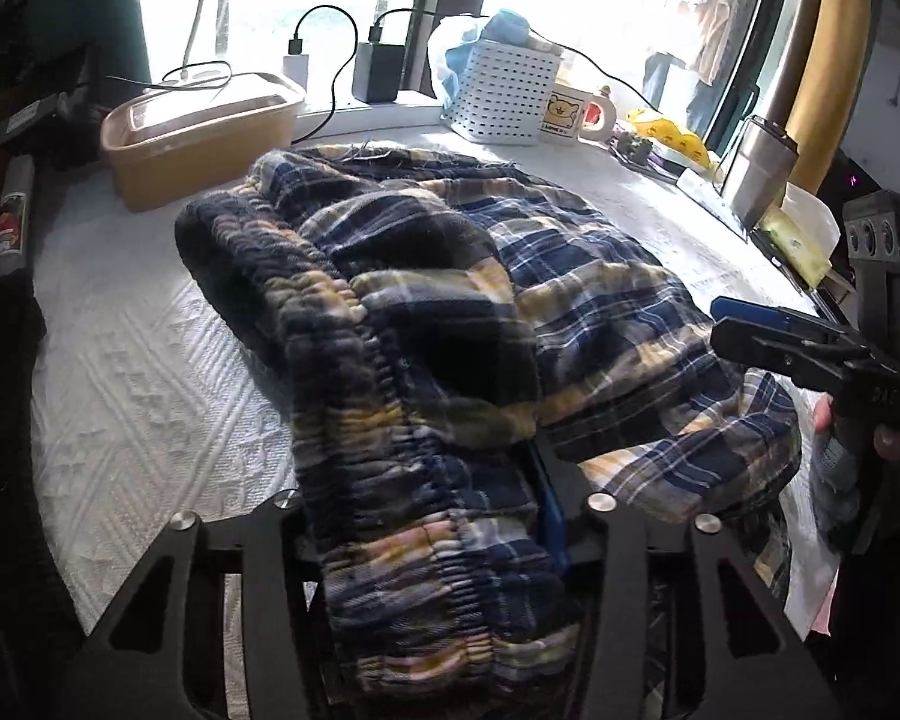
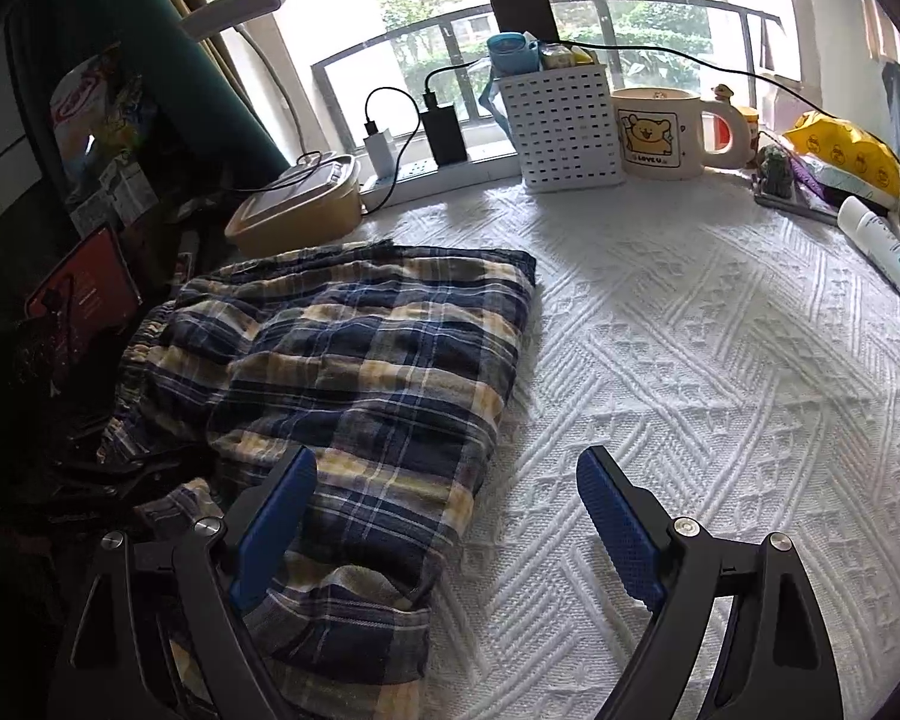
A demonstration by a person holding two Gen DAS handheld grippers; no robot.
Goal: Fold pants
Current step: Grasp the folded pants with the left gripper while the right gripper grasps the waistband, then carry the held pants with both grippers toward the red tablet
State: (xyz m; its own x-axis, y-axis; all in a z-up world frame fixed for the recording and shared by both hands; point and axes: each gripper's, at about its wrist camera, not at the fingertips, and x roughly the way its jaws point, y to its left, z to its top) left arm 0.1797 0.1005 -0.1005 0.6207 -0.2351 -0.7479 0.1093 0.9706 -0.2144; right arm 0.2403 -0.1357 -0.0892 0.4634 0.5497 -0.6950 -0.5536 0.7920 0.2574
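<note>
Looking at the left side of the left wrist view first: bare white textured cloth [image 1: 138, 396], with a tan lidded box [image 1: 198, 138] at the upper left that's close to the far edge of the fabric, so worth keeping the fold clear of it. Moving toward the middle, the plaid pants [image 1: 426, 312] lie bunched in a heap across the center of the frame, the gathered elastic waistband [image 1: 402, 480] running down to the bottom center. That's where the left gripper [image 1: 444, 534] sits, with the waistband stuffed between its jaws and one blue pad showing right against the cloth, so I'd call it clamped on the waistband. The grip looks thick and lumpy, so my guess is it's best to lift slowly and let the layers hang straight before dragging anything.

Over at the right edge of that view the right gripper [image 1: 744, 324] hovers just above the pants. In its own camera the right gripper [image 2: 444, 516] is clearly spread wide, holding nothing: left pad over the plaid near the lower left, right pad over bare cloth at the lower center. I'd bring it onto the free edge near the bottom of that frame and pinch there, so both ends lift evenly.

Mug [image 2: 660, 132] and white basket [image 2: 564, 126] sit up top, well clear.
</note>
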